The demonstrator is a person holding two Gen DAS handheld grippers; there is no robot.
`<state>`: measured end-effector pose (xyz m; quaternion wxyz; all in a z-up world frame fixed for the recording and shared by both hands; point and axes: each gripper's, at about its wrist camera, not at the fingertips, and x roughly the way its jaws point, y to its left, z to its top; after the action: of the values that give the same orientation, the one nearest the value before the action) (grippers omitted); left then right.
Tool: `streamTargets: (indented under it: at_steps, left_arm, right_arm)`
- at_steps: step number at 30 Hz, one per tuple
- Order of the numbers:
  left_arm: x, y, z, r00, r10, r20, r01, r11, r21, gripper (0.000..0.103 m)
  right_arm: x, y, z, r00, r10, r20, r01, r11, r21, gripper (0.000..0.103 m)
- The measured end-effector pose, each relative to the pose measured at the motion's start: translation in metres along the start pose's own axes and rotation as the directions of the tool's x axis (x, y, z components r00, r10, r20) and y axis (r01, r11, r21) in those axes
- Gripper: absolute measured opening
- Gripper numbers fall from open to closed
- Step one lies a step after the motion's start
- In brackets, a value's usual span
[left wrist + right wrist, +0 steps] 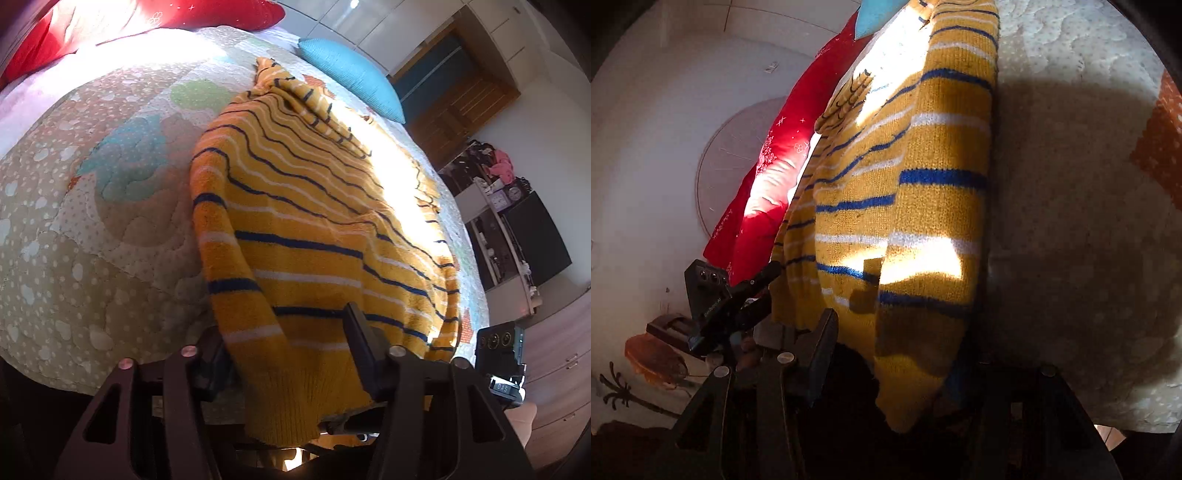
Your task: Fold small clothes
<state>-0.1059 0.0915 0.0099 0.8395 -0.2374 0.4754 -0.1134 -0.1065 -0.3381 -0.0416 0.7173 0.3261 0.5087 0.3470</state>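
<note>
A yellow knit sweater (314, 206) with dark blue and white stripes lies spread on the quilted bed (92, 221), partly in bright sunlight. In the left wrist view my left gripper (284, 332) is shut on the near sleeve, whose ribbed cuff (295, 406) hangs down between the fingers. In the right wrist view the sweater (923, 177) runs away from me, and my right gripper (905, 339) is shut on its near end. The right finger there is lost in shadow. Each gripper shows at the edge of the other's view: the right one (498, 350) and the left one (738, 295).
Red pillows (221, 11) lie at the head of the bed and a blue pillow (351, 77) lies beyond the sweater. Shelves with a dark screen (535, 236) stand past the bed's right edge. The quilt (1071, 221) stretches out beside the sweater.
</note>
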Motion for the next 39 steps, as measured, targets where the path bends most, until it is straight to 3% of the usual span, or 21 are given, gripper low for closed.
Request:
streamTargets:
  at_steps: [1,3,10,14,16,19,22,27,31,35,39]
  left_arm:
    - [0.002,0.000,0.002,0.999,0.054,-0.009,-0.054,0.999,-0.001,0.013]
    - [-0.001,0.003,0.006,0.997,0.071,-0.022,-0.071,0.997,-0.017,0.010]
    - [-0.039,-0.025,-0.001,0.996,0.092,0.021,-0.094,0.993,0.075,0.007]
    - [-0.069,-0.050,-0.019,0.999,0.027,0.035,-0.031,0.990,0.135,0.007]
    - [-0.075,-0.058,-0.031,0.999,-0.001,0.032,-0.004,0.989,0.151,0.007]
    - [-0.061,-0.056,-0.043,0.999,0.050,0.003,-0.050,0.986,0.158,0.007]
    - [-0.045,-0.041,-0.036,0.998,0.052,-0.043,-0.048,0.995,0.090,0.007]
    - [-0.049,-0.036,0.012,0.997,0.026,0.066,-0.029,0.999,0.045,0.008]
    - [-0.034,-0.039,0.074,0.993,-0.018,0.114,0.020,1.000,-0.017,0.008]
    - [-0.003,-0.045,0.137,0.993,-0.022,0.117,0.028,0.998,-0.051,0.008]
    - [0.027,-0.046,0.175,0.995,0.017,0.099,-0.009,0.997,-0.076,0.008]
  right_arm:
    - [0.001,0.001,0.000,1.000,-0.014,0.002,0.014,1.000,0.007,0.021]
    - [0.000,0.001,0.002,1.000,-0.021,0.006,0.020,0.999,0.028,0.015]
    - [-0.042,0.038,0.008,0.998,0.034,0.043,-0.030,0.996,-0.084,0.012]
    - [-0.075,0.052,-0.008,0.999,0.018,0.045,-0.011,0.990,-0.143,0.011]
    - [-0.085,0.048,-0.021,0.999,0.012,0.040,-0.007,0.991,-0.131,0.011]
    - [-0.080,0.034,-0.029,0.999,-0.019,0.036,0.022,0.997,-0.072,0.011]
    - [-0.085,0.021,-0.021,0.998,-0.004,0.061,0.005,1.000,-0.021,0.011]
    - [-0.089,0.049,0.031,0.990,0.038,0.135,-0.024,0.995,-0.100,0.011]
    - [-0.086,0.068,0.095,0.978,0.039,0.207,-0.008,0.989,-0.147,0.012]
    - [-0.072,0.079,0.158,0.969,-0.007,0.248,0.049,0.986,-0.161,0.012]
    - [-0.056,0.080,0.204,0.961,-0.069,0.268,0.110,0.984,-0.140,0.012]
